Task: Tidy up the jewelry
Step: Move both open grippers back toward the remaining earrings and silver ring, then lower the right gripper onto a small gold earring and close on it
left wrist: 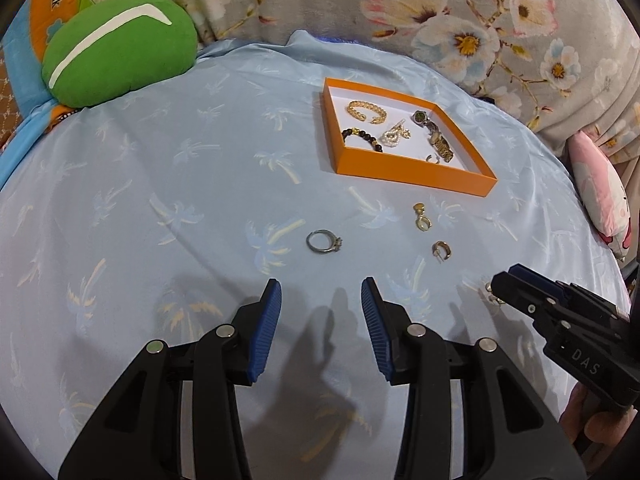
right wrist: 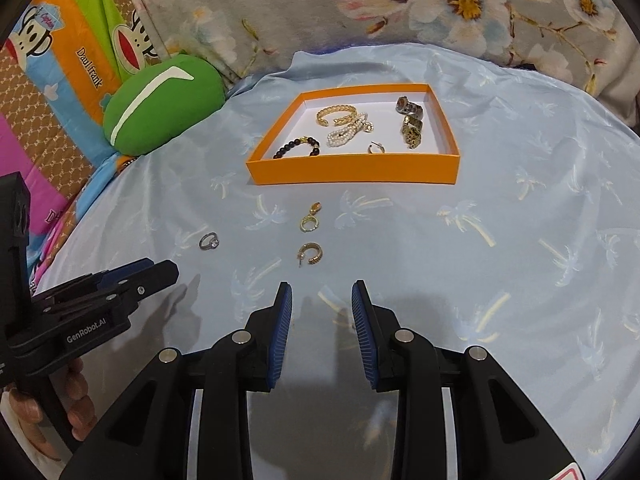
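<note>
Left gripper [left wrist: 321, 294] held open, right gripper [right wrist: 322, 296] likewise parted, nothing gripped; silver ring [left wrist: 324, 241], gold hoop earring [right wrist: 310, 253] laid on blue sheet [left wrist: 160, 200]; orange tray [right wrist: 352, 171] set beyond

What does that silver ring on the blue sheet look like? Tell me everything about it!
The silver ring is a thin, grey metal band with a small sparkly stone cluster set on one side. It lies flat on the light blue sheet, outside the orange box, touching no other jewelry. It sits just ahead of the open left gripper, which is not holding it. Finer detail is too small to tell.
</note>
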